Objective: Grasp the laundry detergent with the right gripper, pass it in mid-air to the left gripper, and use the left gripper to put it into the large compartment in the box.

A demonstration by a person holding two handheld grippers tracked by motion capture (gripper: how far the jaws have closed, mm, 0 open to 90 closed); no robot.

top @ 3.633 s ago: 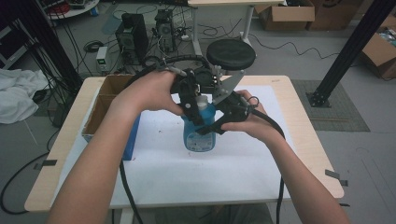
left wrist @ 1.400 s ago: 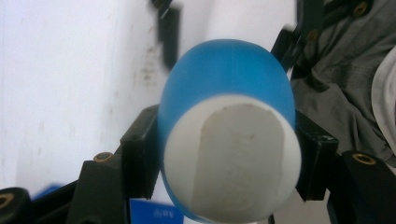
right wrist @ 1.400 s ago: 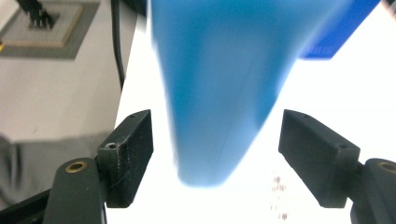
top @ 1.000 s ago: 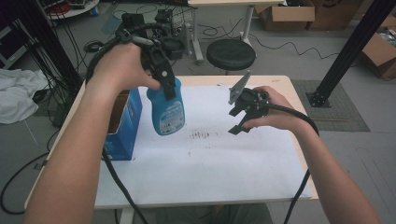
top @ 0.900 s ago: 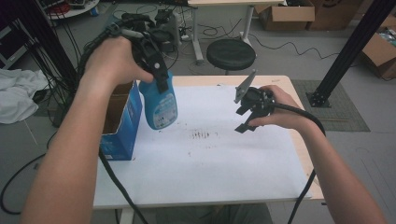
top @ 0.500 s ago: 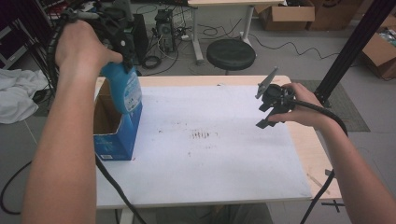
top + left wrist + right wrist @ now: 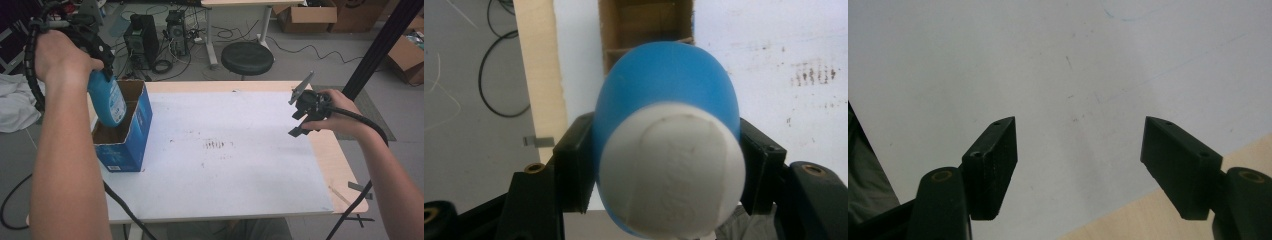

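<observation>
One blue bottle (image 7: 108,100), clamped upright in the left hand-held gripper (image 7: 98,56), is held directly over the open cardboard box (image 7: 123,135); right hand-held gripper (image 7: 299,114) is parted, empty.

blue bottle (image 7: 108,101) with white cap hangs tilted over the open cardboard box (image 7: 131,140).
</observation>
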